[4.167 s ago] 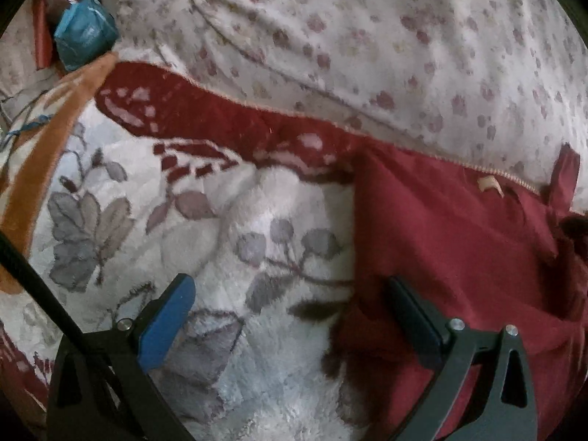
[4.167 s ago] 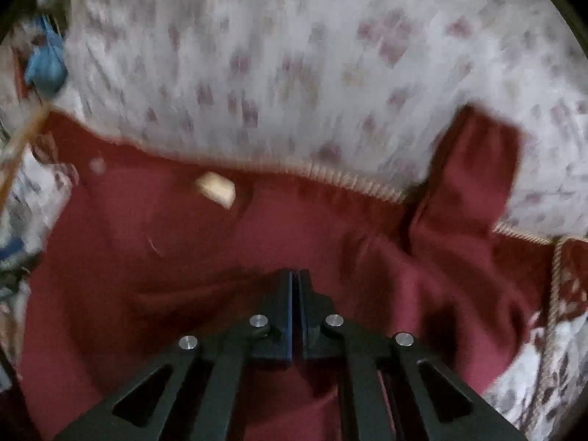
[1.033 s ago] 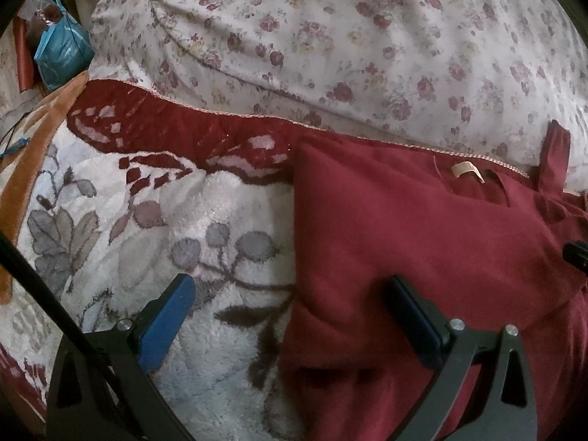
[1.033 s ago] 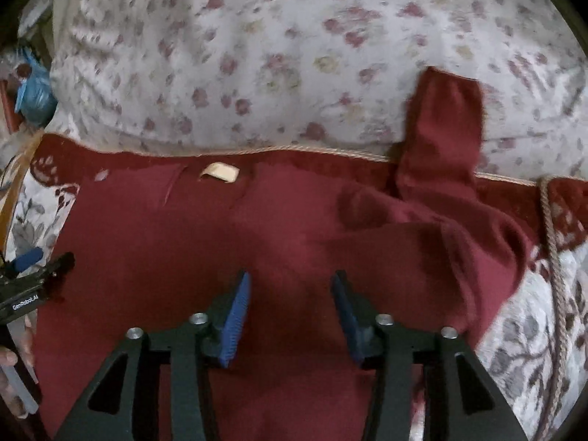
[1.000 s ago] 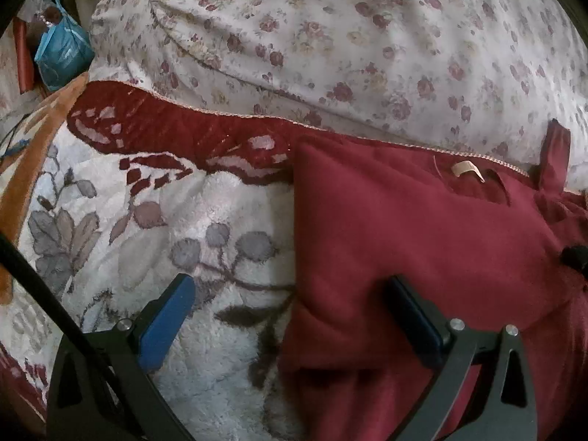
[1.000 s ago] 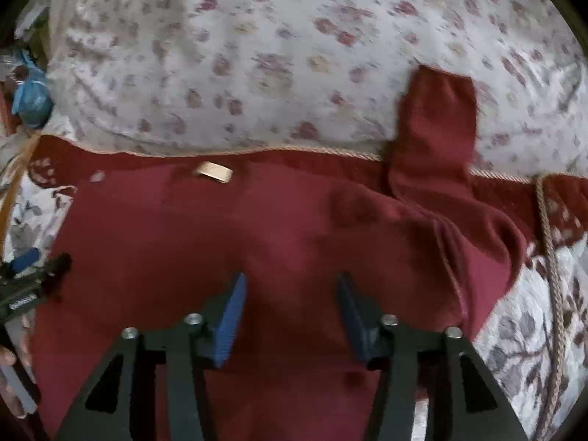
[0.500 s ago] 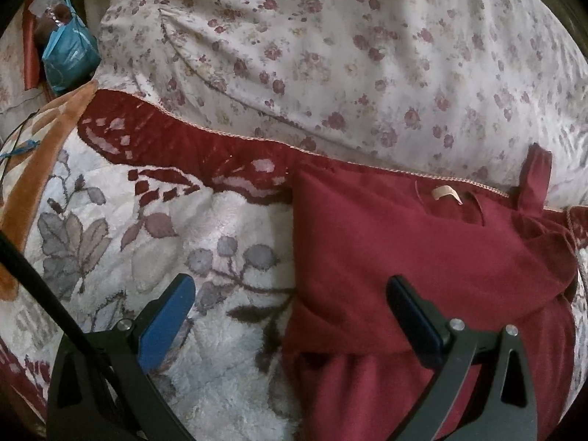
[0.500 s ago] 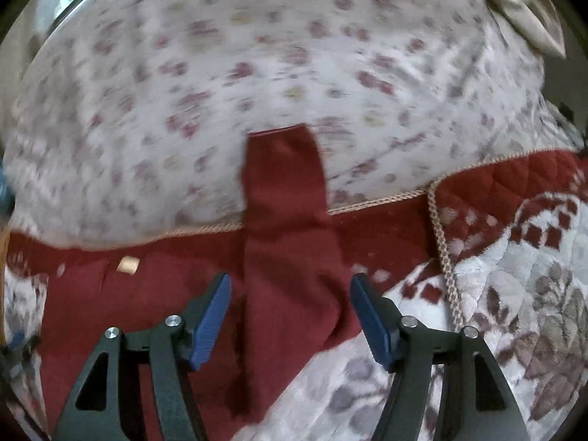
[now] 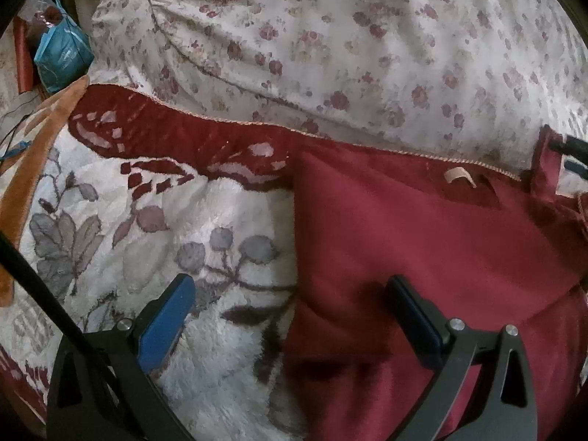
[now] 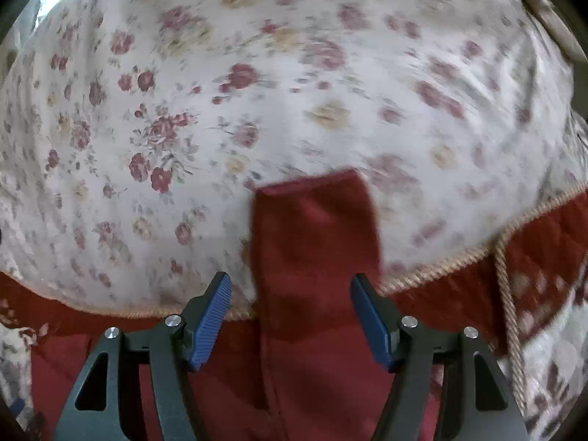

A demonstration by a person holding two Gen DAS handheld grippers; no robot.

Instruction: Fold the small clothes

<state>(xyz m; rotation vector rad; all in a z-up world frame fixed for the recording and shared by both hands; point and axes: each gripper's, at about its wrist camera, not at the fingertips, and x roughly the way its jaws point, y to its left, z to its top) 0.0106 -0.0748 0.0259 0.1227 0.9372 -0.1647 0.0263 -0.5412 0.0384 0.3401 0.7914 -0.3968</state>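
Note:
A dark red garment point(image 9: 422, 242) lies on a white plush blanket with grey leaves point(image 9: 121, 228). It has a small tan neck label point(image 9: 457, 175). My left gripper point(image 9: 290, 305) is open and straddles the garment's left folded edge, low over the cloth. In the right wrist view, the garment's red sleeve point(image 10: 316, 242) sticks up onto the floral bedding. My right gripper point(image 10: 292, 305) is open with the sleeve between its blue pads point(image 10: 211, 316), not closed on it. The right gripper's tip also shows at the far right of the left wrist view point(image 9: 571, 145).
A big floral duvet point(image 10: 257, 84) rises behind the garment. The blanket has a dark red border with a tan cord edge point(image 10: 507, 275). A blue packet point(image 9: 62, 58) and an orange blanket edge point(image 9: 33, 147) lie at the far left.
My right gripper opened from shut, left the garment's body and moved right and forward to the sleeve. The garment's left side now lies folded flat. My left gripper barely moved.

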